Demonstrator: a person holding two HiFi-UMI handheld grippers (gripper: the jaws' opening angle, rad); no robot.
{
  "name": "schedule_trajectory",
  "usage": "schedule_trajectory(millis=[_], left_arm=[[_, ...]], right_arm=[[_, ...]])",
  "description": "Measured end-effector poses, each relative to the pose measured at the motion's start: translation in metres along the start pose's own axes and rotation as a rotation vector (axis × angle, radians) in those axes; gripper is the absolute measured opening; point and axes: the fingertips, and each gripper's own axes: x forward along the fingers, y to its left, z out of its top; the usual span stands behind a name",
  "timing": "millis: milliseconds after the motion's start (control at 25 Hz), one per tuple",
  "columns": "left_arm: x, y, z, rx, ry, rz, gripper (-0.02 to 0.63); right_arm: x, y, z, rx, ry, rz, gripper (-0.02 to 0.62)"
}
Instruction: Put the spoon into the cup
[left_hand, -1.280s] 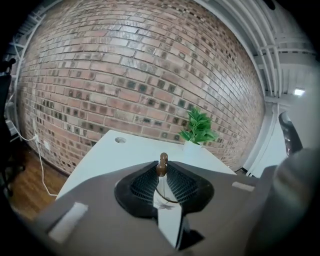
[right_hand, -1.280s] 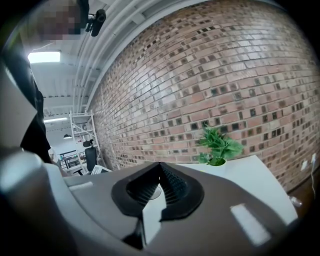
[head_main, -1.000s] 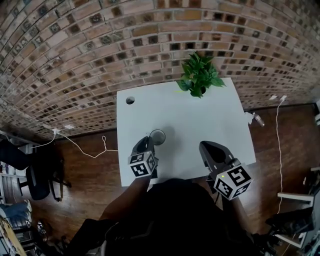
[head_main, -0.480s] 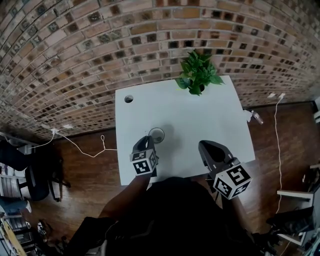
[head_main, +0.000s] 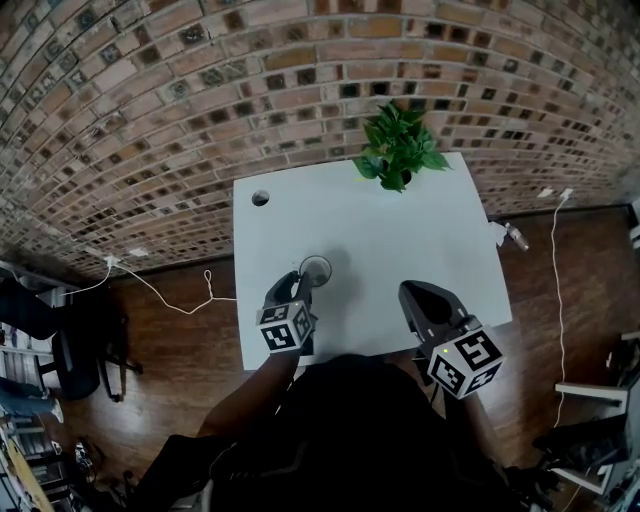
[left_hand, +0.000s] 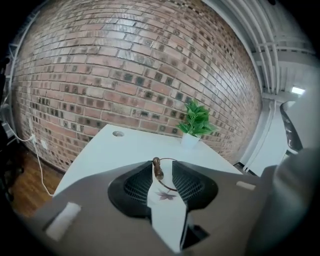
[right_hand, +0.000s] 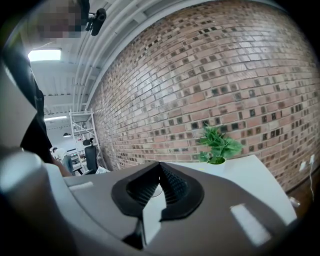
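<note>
Opening, the left gripper's (left_hand: 162, 164) jaws stand a narrow gap apart with the spoon's (left_hand: 157, 167) brown handle upright between them, near the left pad; I cannot tell whether it touches. The spoon stands in the glass cup (head_main: 316, 271) just past the tips. The right gripper (right_hand: 160, 164) rests closed and empty, well to the right. Both sit over a white table (head_main: 400, 230) with a potted plant (head_main: 400, 148) at its far edge against a brick wall (head_main: 200, 100). Only the head view shows the wood floor (head_main: 180, 330) and a white cable (head_main: 170, 297); only the right gripper view shows an office chair (right_hand: 91, 150) and shelving beyond.
</note>
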Motion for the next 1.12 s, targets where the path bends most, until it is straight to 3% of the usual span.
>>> schedule_trajectory(millis=[240, 400, 520, 560, 640, 720, 800, 1120], left_arm=[[-0.02, 0.003, 0.001, 0.016, -0.007, -0.023, 0.187], [-0.046, -0.002, 0.018, 0.051, -0.065, -0.059, 0.19], [-0.068, 0.0, 0.035, 0.079, -0.122, -0.043, 0.187], [-0.076, 0.002, 0.04, 0.076, -0.139, -0.028, 0.182], [-0.089, 0.003, 0.05, 0.027, -0.168, -0.023, 0.094], [-0.1, 0.0, 0.06, -0.032, -0.2, -0.066, 0.047], [-0.11, -0.005, 0.07, -0.037, -0.233, -0.099, 0.009], [-0.137, 0.001, 0.093, 0.01, -0.284, -0.091, 0.002]], right_arm=[[0.003, 0.0, -0.001, 0.002, -0.004, 0.019, 0.006], [0.005, -0.002, 0.0, 0.009, -0.015, 0.028, 0.006], [0.008, 0.003, 0.003, 0.002, -0.019, 0.048, 0.006], [0.009, 0.004, 0.003, -0.002, -0.02, 0.055, 0.006], [0.01, 0.006, 0.005, -0.006, -0.019, 0.063, 0.006], [0.011, 0.007, 0.007, -0.007, -0.022, 0.074, 0.006], [0.012, 0.009, 0.008, -0.002, -0.03, 0.092, 0.006], [0.02, 0.014, 0.013, -0.024, -0.037, 0.121, 0.006]])
